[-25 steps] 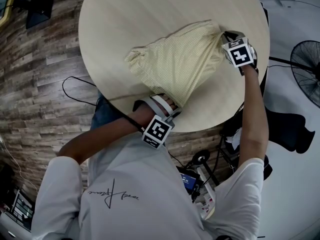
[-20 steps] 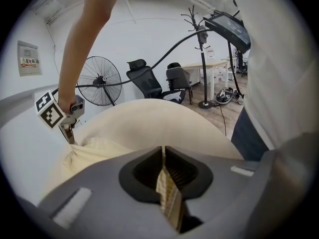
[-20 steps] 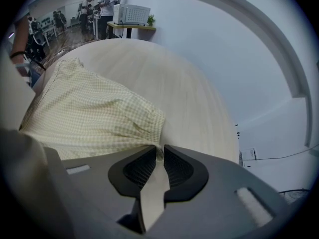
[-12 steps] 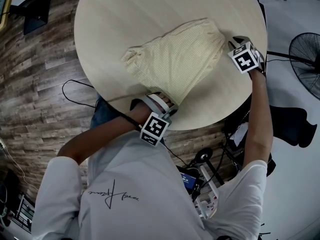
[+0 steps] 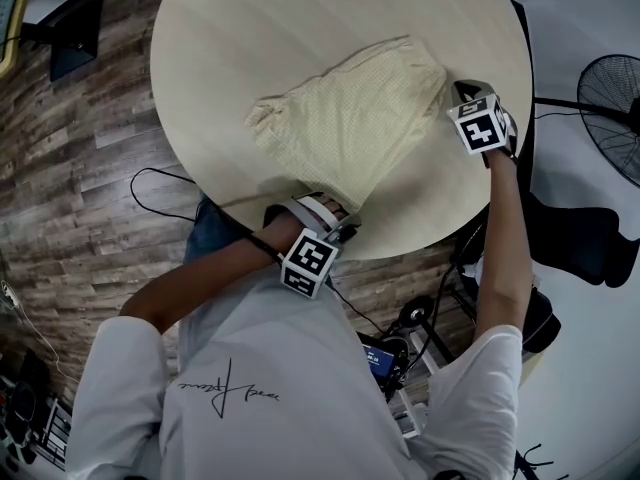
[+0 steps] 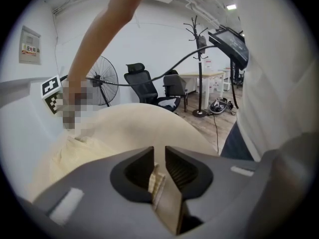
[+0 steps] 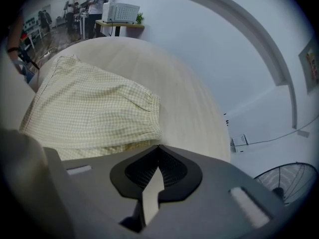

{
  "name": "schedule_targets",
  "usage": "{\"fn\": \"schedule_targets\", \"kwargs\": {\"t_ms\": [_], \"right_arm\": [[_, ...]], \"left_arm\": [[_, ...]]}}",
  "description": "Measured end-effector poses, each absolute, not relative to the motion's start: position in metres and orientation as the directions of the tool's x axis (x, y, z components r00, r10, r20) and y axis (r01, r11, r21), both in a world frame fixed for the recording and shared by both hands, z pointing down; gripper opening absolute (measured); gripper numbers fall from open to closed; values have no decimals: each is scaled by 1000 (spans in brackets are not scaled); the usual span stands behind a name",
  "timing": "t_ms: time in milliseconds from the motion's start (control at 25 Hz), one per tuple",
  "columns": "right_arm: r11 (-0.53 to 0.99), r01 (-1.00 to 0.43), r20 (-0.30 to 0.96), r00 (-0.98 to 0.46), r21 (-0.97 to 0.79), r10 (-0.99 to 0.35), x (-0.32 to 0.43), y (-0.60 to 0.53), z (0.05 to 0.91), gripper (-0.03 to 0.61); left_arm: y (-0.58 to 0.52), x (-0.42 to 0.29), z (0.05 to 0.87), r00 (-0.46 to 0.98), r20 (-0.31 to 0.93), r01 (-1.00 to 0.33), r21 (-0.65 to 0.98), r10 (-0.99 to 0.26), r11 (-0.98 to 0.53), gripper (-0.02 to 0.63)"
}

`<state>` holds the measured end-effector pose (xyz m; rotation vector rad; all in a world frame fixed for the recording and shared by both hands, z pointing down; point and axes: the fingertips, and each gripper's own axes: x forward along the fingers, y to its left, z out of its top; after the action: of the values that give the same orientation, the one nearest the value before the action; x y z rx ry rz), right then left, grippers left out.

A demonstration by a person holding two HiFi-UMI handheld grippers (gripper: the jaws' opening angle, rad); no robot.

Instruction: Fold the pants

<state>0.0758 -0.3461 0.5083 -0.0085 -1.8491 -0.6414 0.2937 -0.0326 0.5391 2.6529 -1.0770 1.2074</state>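
The wood-plank floor (image 5: 70, 178) fills the left of your head view, and the round pale table (image 5: 300, 18) stands over it, taking up most of the upper part.

The pants (image 5: 350, 118), light yellow with a fine check, lie flat on the table, bunched into a rough folded shape. They run from the table's near edge by your left hand up toward the right side. In the right gripper view the pants (image 7: 89, 103) spread across the left of the table (image 7: 194, 108), with a puckered elastic edge toward the gripper.

A standing fan (image 5: 615, 98) is on the pale floor beyond the table's right rim, well apart from the cloth.

Your left gripper (image 5: 328, 208) is at the near edge of the table, on the lower corner of the pants. In its own view the left gripper (image 6: 159, 161) has its jaws drawn narrow and clamped on a thin fold of the yellow fabric (image 6: 155, 182), which stands up between the pads.

Your right gripper (image 5: 460, 90) is at the right of the table, just beside the upper right corner of the pants. Its own view shows the right gripper (image 7: 158, 147) with its jaw tips closed together and no cloth between them; the pants' edge lies just ahead of the tips.
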Motion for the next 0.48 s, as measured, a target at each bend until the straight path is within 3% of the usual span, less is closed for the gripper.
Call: {"fn": "schedule_targets", "kwargs": {"t_ms": [480], "right_arm": [[929,126,860,-437,349,-264,101,-308,506,0]], "left_arm": [[-36,231,503,370,587,-832,-134,-720,-538,75]]}}
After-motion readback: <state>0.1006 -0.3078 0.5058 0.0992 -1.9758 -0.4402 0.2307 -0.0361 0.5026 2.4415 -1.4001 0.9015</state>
